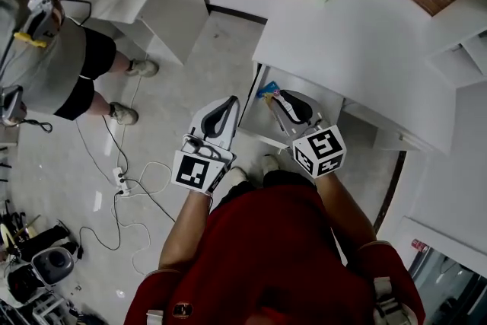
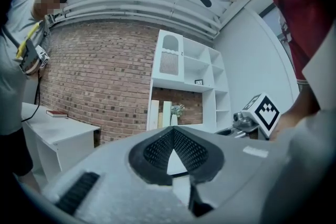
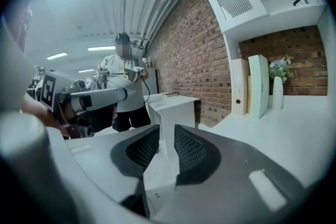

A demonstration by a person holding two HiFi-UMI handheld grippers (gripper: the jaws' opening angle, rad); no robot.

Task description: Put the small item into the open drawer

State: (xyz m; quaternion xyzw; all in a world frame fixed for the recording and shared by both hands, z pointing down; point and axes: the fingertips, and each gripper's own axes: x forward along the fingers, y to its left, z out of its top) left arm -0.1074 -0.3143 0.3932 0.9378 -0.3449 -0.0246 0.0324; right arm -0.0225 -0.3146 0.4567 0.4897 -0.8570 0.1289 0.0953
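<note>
**mk_tinker:** ok so where's the small item [image 1: 266, 90] right now?

**benchrat:** head view, a bit right of centre. It's a little blue thing and it looks like it's lying inside the open drawer [image 1: 257, 135], up in the drawer's upper-left corner. The drawer is pulled out from under the white desk [image 1: 350, 42]. It's too small to say what it actually is.

**mk_tinker:** and the claws?

**benchrat:** the right gripper [image 1: 275, 99] is over the drawer with its tips pointing at the blue thing, just beside it. Can't tell from above whether they touch. In the right gripper view the two pads stand a narrow slot apart with nothing in between; you just see a side table [image 3: 176, 105] far off through the gap. So it's released, not grabbing anything.

The left gripper [image 1: 230, 101] sits just left of the drawer, over the floor. In the left gripper view its tips are pinched together, clenched on nothing, with only a small triangle of gap lower down between the pads.

**mk_tinker:** anyone else around?

**benchrat:** another person [image 1: 53, 65] in the upper left of the head view, next to that side table. There's also a power strip [image 1: 120, 180] with cables on the floor, lower left.
</note>
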